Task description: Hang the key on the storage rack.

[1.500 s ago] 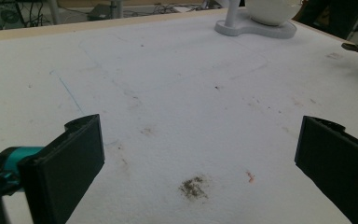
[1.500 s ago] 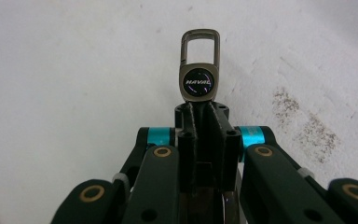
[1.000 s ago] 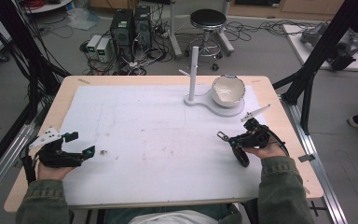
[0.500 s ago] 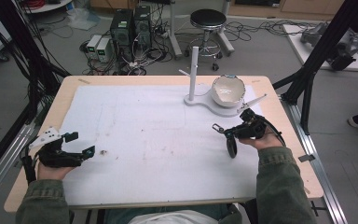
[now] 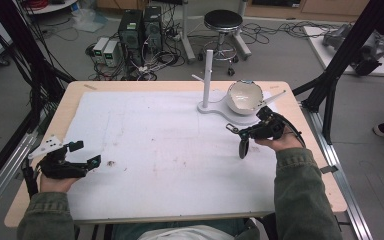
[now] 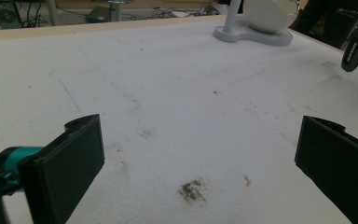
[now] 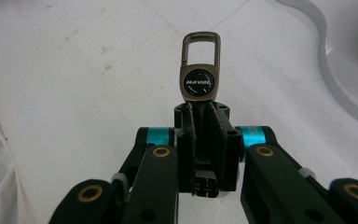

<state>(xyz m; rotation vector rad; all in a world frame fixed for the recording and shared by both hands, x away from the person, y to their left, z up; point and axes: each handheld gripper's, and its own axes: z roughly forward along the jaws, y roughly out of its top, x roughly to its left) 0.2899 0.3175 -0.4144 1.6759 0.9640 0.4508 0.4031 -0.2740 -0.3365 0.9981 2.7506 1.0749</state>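
My right gripper (image 5: pixel 246 133) (image 7: pixel 201 112) is held above the right side of the white mat, shut on a black leather keychain (image 7: pixel 196 81). Its metal clasp with a round emblem sticks out past the jaw tips, and a black strap (image 5: pixel 243 148) hangs below the gripper; the same keychain strap (image 6: pixel 354 49) appears far off in the left gripper view. A white stand (image 5: pixel 207 75) with an upright post and side pegs rises just beyond. My left gripper (image 5: pixel 86 154) (image 6: pixel 200 158) rests near the table's left front, open, with bare mat between its jaws.
A white bowl (image 5: pixel 245 96) sits tilted on the stand's base (image 5: pixel 215 108). The white mat (image 5: pixel 170 140) covers most of the wooden table (image 5: pixel 75 87). Black frame legs stand at both sides; a stool (image 5: pixel 223 22) and computers stand on the floor behind.
My right gripper has risen and moved away from the person toward the stand, carrying the keychain. The left gripper has stayed where it was.
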